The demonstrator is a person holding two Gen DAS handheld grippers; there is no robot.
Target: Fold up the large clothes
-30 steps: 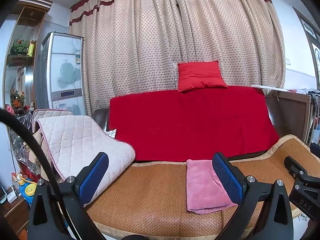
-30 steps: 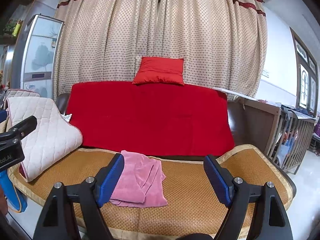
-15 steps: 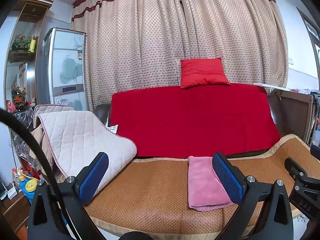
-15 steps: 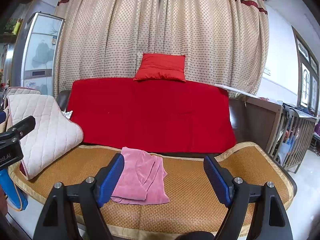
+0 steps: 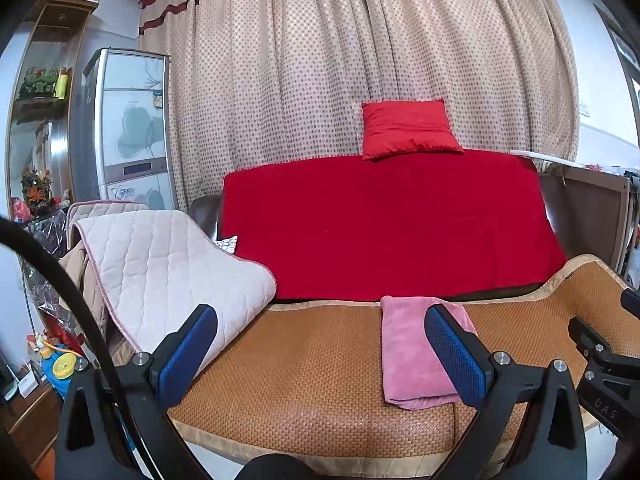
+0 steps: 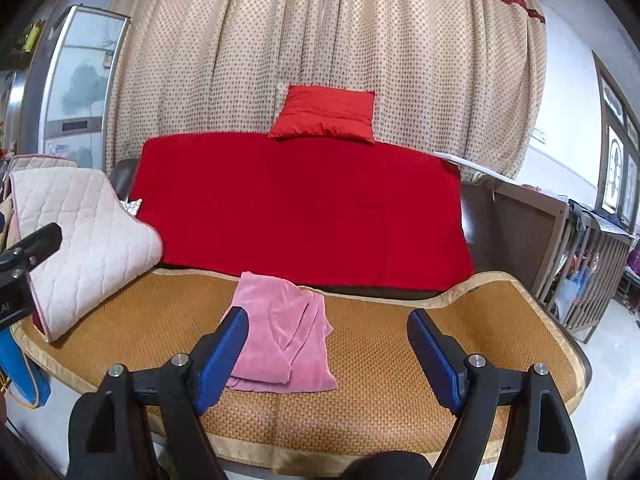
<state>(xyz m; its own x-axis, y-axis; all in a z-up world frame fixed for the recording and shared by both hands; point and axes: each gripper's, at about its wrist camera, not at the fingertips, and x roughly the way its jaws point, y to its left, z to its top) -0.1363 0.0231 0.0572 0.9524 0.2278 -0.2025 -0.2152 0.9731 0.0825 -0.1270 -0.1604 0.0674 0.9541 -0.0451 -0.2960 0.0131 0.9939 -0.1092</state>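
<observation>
The pink garment (image 6: 282,334) lies folded on the woven mat (image 6: 380,360) that covers the sofa seat, nearer the mat's back edge than its front, with bare mat open on both sides of it and more to its right. One loose corner sticks out on its right side. The right gripper (image 6: 326,360) hovers in front of it, jaws spread wide and empty, the left pad overlapping the garment's left edge in that view. The left gripper (image 5: 320,356) is also spread and holds nothing. A quilted pad (image 5: 168,272) drapes over the sofa's left end onto the mat. A red cover (image 6: 300,208) hangs over the backrest with a red cushion (image 6: 324,114) on top. Dotted curtains (image 6: 320,40) hang behind, a fridge (image 5: 128,128) stands at the left and a wooden crib (image 6: 592,272) at the right.
</observation>
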